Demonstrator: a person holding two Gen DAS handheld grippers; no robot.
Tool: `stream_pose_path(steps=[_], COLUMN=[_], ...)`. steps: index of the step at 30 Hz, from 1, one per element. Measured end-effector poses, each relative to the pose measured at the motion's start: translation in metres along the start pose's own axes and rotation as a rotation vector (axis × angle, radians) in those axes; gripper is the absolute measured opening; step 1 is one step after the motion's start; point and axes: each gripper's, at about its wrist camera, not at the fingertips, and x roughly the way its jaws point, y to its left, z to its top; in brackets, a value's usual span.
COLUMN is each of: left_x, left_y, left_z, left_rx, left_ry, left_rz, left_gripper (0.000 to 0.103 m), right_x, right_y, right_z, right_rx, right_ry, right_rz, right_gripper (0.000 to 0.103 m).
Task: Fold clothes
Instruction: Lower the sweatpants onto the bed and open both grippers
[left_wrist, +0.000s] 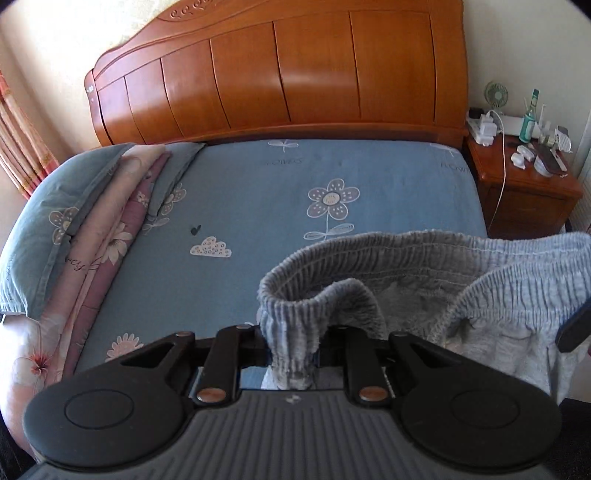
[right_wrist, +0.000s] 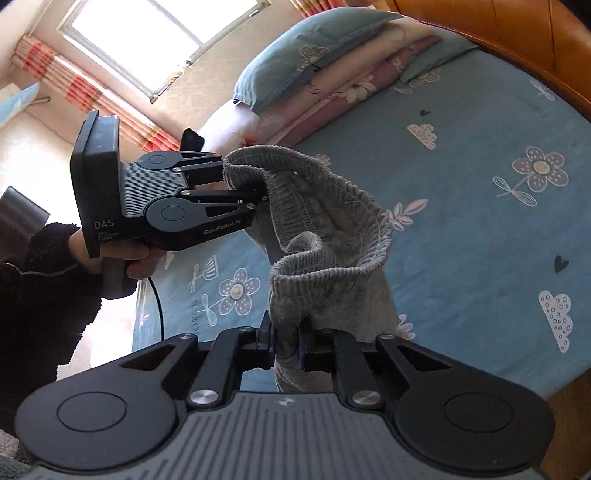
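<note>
Grey fleece-lined trousers (left_wrist: 424, 288) hang by their ribbed elastic waistband between my two grippers, above the blue flowered bed sheet (left_wrist: 258, 192). My left gripper (left_wrist: 291, 350) is shut on one side of the waistband, the fabric bunched between its pads. In the right wrist view my right gripper (right_wrist: 286, 347) is shut on the other side of the grey trousers (right_wrist: 325, 236). The left gripper (right_wrist: 251, 184) shows there too, held by a hand in a black sleeve (right_wrist: 40, 280), pinching the waistband. The trouser legs are hidden below the grippers.
A wooden headboard (left_wrist: 280, 74) stands at the far end of the bed. Folded quilts and a pillow (left_wrist: 74, 221) lie stacked along the left side. A bedside table (left_wrist: 524, 184) with bottles, a fan and chargers stands at the right. A window (right_wrist: 155, 37) with striped curtains lies beyond.
</note>
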Motion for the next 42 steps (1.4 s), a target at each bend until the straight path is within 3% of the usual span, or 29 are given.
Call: stream_pose_path(steps=[8,12,21,27,30,33,35,38,40,42], left_x=[0.127,0.190,0.294,0.360,0.393,0.391,0.375,0.335,0.310,0.291], left_y=[-0.044,-0.065,-0.105,-0.120,-0.127,-0.129,-0.130,-0.119,-0.107,-0.089], left_z=[0.033,0.057,0.118,0.116,0.107,0.103,0.101,0.091,0.082,0.072], left_rx=[0.064,0.112,0.231,0.181,0.140,0.091,0.086,0.074,0.055,-0.009], left_ry=[0.154,0.201,0.187,0.246,0.297,0.289,0.256,0.199,0.167,0.157], left_rz=[-0.055,-0.073,-0.091,-0.098,-0.108,-0.113,-0.118,-0.115,-0.086,-0.045], left_gripper=[0.016,0.016,0.016,0.017,0.026,0.026,0.026,0.038,0.053,0.055], right_x=[0.061,0.073,0.077,0.095,0.115,0.134,0.129,0.109,0.099,0.097], right_y=[-0.143,-0.206,-0.307,-0.381,-0.409,-0.426,-0.431,-0.430,-0.425,-0.418], right_z=[-0.025,-0.031,-0.023,-0.027,-0.034,-0.039,-0.040,-0.035,-0.026,-0.017], right_rx=[0.177,0.252,0.403,0.500,0.515,0.475,0.480,0.492,0.469,0.433], right_ry=[0.074,0.042,0.010,-0.008,0.025,0.093,0.090,0.039,0.027,0.022], right_rz=[-0.082,-0.126,-0.171,-0.237,-0.292,-0.409,-0.422,-0.419,-0.428,-0.438], right_gripper=[0.013,0.013,0.013,0.013,0.014,0.021,0.021,0.028,0.030,0.033])
